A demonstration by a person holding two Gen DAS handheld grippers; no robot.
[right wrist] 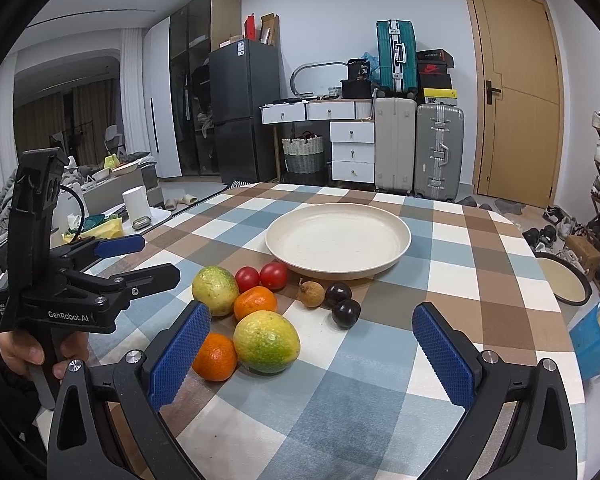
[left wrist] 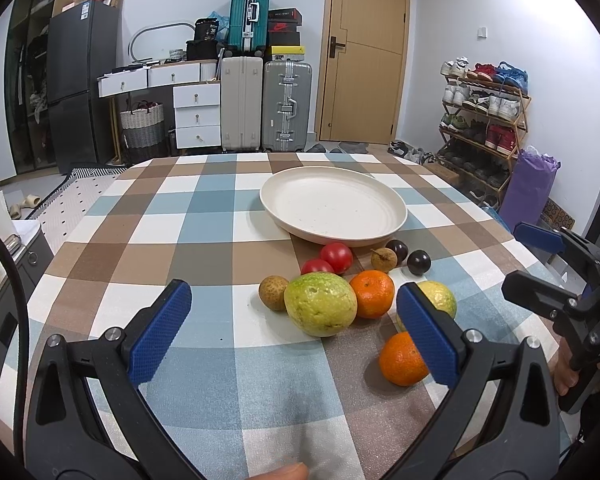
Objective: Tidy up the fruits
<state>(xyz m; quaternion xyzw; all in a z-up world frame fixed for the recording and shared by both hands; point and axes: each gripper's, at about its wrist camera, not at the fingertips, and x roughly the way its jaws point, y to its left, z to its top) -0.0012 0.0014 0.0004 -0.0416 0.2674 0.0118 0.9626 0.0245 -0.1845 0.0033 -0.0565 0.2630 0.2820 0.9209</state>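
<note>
An empty cream plate [left wrist: 332, 204] [right wrist: 338, 240] sits on the checked tablecloth. In front of it lies a cluster of fruit: two green-yellow guavas [left wrist: 320, 304] [right wrist: 266, 342], two oranges [left wrist: 372, 294] [right wrist: 215, 356], two red tomatoes [left wrist: 337, 257] [right wrist: 274, 275], two brown longans [left wrist: 273, 293] [right wrist: 311, 294] and two dark plums [left wrist: 419, 262] [right wrist: 346, 313]. My left gripper [left wrist: 296, 328] is open and empty, just short of the nearest guava. My right gripper [right wrist: 312, 348] is open and empty, with the near guava and orange by its left finger. Each gripper shows in the other's view.
The table edge curves round on both sides. A blue snack bag [right wrist: 598, 340] and a dark round tray [right wrist: 564, 280] sit beyond the table's right edge. Suitcases [left wrist: 286, 106], drawers, a fridge, a door and a shoe rack [left wrist: 484, 120] stand behind.
</note>
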